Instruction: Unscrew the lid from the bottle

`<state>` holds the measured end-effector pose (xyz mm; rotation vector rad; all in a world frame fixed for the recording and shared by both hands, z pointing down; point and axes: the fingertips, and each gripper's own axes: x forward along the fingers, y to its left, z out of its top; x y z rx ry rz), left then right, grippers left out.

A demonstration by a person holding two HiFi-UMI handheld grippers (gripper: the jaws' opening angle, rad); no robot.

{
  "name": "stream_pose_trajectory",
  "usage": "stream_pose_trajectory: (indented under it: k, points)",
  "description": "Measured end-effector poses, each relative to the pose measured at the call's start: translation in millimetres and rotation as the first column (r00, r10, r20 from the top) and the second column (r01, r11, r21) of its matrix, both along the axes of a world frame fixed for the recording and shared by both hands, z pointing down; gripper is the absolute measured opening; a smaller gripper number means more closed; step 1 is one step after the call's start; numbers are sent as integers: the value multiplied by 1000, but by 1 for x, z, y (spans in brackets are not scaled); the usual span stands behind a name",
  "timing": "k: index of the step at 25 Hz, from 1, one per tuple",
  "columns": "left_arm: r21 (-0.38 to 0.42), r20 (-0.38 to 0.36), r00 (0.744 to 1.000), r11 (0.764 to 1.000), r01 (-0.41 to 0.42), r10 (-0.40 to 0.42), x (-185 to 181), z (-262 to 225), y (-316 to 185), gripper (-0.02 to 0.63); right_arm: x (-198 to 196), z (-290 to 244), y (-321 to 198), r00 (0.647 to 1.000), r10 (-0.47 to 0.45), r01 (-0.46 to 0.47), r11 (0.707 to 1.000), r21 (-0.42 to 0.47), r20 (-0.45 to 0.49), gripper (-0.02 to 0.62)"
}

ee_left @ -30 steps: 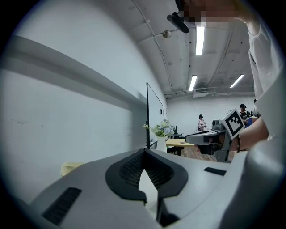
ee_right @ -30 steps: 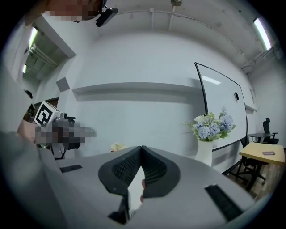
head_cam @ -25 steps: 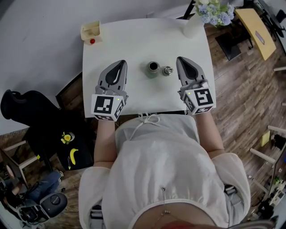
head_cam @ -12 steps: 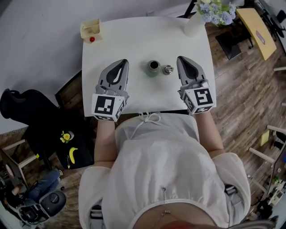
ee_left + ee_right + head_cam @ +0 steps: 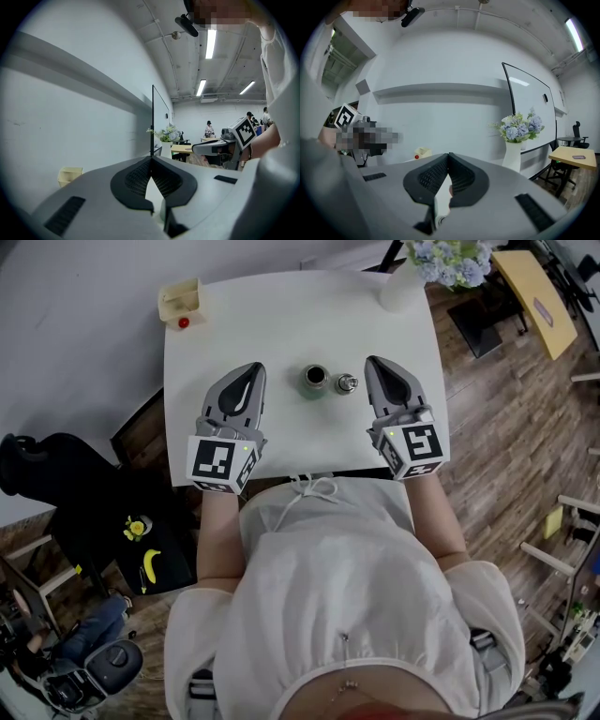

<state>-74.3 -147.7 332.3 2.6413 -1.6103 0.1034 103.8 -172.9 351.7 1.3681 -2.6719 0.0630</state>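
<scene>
On the white table [image 5: 281, 324] stands a small dark metal bottle [image 5: 315, 380] with its mouth open. Its silvery lid [image 5: 347, 383] rests on the tabletop just to the bottle's right, apart from it. My left gripper [image 5: 255, 367] lies on the table to the left of the bottle, shut and empty. On the other side, next to the lid, rests my right gripper [image 5: 372, 362], also shut with nothing in it. In the left gripper view my left gripper [image 5: 151, 158] has its jaws together; the right gripper view shows my right gripper [image 5: 448, 154] likewise. Neither gripper view shows bottle or lid.
A cream box [image 5: 180, 302] with a red bit sits at the table's far left corner. A white vase [image 5: 398, 292] of blue flowers stands at the far right corner. A black chair [image 5: 56, 474] is left of the table, a yellow desk [image 5: 536, 306] at the far right.
Bottle, lid and both grippers keep their places on the table. Only the head view has shifted a little.
</scene>
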Motion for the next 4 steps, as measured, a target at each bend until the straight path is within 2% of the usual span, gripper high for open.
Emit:
stream_pose_trajectory:
  k: [4]
  points:
    - [-9,5,1000,1000,-8,8,5,6,-1,18,5,4,-1,1000,-1,1,1000,-1,-9,-2]
